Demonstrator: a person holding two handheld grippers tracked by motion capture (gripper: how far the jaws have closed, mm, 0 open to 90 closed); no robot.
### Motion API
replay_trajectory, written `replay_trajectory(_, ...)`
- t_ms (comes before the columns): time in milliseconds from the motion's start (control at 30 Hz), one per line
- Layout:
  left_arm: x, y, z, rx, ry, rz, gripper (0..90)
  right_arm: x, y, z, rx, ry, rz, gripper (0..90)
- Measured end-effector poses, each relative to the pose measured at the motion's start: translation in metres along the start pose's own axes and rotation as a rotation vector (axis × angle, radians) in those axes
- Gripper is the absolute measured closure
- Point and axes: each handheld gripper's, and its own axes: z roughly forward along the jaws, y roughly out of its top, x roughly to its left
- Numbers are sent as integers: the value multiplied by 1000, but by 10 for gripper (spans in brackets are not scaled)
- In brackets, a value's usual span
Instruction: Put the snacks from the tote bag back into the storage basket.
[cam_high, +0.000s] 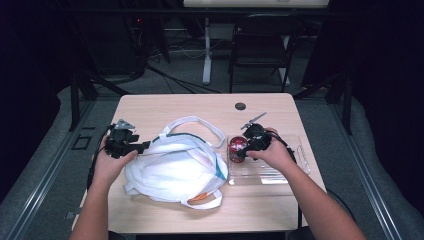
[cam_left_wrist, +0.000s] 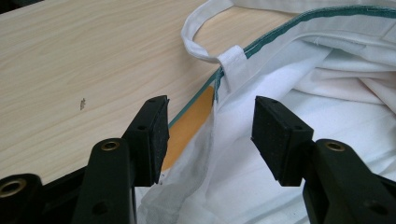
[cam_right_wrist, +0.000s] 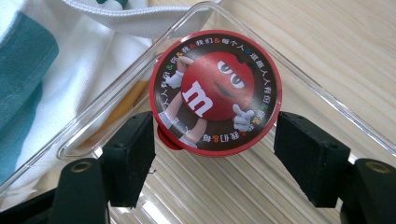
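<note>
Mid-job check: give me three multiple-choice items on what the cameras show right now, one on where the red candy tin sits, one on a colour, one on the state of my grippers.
1. Where is the red candy tin?
A. Inside the white bag
B. In the clear tray, at its end nearest the bag
C. On the bare table by the dark round hole

2. What colour is the trim along the rim of the white bag?
A. Teal green
B. Purple
C. Black

3. How does the right gripper stand?
A. Shut on the bag handle
B. Shut with nothing in it
C. Open, one jaw on each side of the tin

Answers:
1. B: the clear tray has its wall curving round the tin, with bag cloth just beyond.
2. A: the left gripper view shows a teal edge on the rim.
3. C: gaps show between both pads and the tin.
</note>
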Motion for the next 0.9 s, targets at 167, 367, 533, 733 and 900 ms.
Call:
replay_trajectory(167, 0, 0, 0, -1, -2, -1, 464, 1, 1, -7, 7, -18, -15, 295)
replay_trajectory(367, 0, 0, 0, 3, -5, -1, 463, 4, 1, -13, -2, -19, -16, 301)
replay_trajectory(533, 0, 0, 0, 0, -4, -2, 464, 7, 0, -16, -9, -20, -24, 303)
replay_trajectory(733, 0, 0, 0, 1, -5, -2, 464, 11, 1, -20, -16, -19, -28, 306)
replay_trajectory(900, 0, 0, 0, 0, -5, -3, 463, 16, 4, -27, -22, -21, -48, 307)
